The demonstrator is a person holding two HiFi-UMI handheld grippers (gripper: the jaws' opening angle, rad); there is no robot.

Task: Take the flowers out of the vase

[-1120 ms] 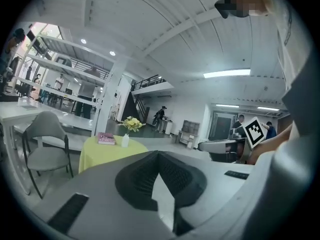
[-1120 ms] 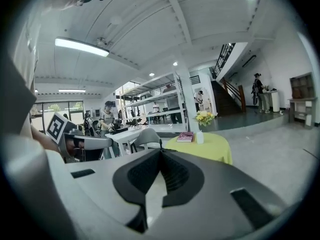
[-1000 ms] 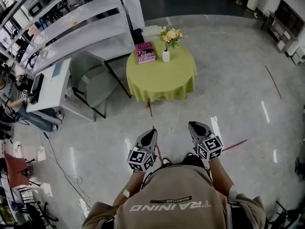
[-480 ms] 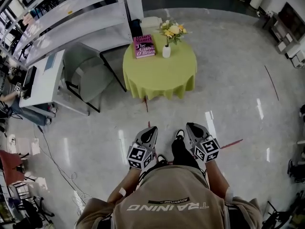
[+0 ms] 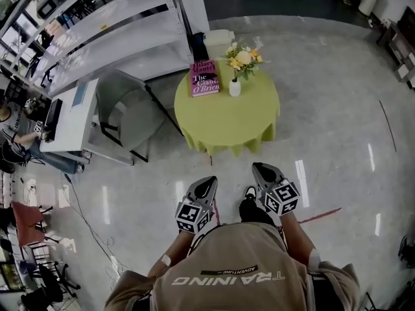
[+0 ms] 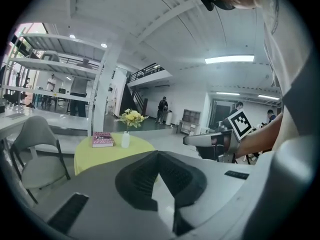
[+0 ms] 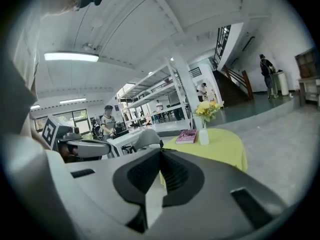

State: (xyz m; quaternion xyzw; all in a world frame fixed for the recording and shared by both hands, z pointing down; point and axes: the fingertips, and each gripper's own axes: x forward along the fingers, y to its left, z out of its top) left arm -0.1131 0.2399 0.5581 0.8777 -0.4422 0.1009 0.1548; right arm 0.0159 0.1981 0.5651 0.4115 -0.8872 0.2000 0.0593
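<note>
Yellow and white flowers (image 5: 243, 58) stand in a small white vase (image 5: 235, 87) on a round table with a yellow-green cloth (image 5: 227, 118), some way ahead of me. My left gripper (image 5: 207, 182) and right gripper (image 5: 260, 168) are held side by side at waist height, well short of the table, both shut with nothing between the jaws. In the left gripper view the flowers (image 6: 131, 117) and vase (image 6: 125, 140) sit far beyond the closed jaw tips (image 6: 159, 154). The right gripper view likewise shows the flowers (image 7: 207, 109) and vase (image 7: 203, 136) far off.
A pink book (image 5: 204, 78) lies on the table left of the vase. A grey chair (image 5: 126, 112) and a white desk (image 5: 71, 115) stand to the table's left, with long shelves (image 5: 110, 31) behind. Glossy floor (image 5: 337, 128) stretches to the right. People stand in the distance.
I have walked toward the table, which now looks larger and nearer. Both grippers came forward with me, still shut and side by side.
</note>
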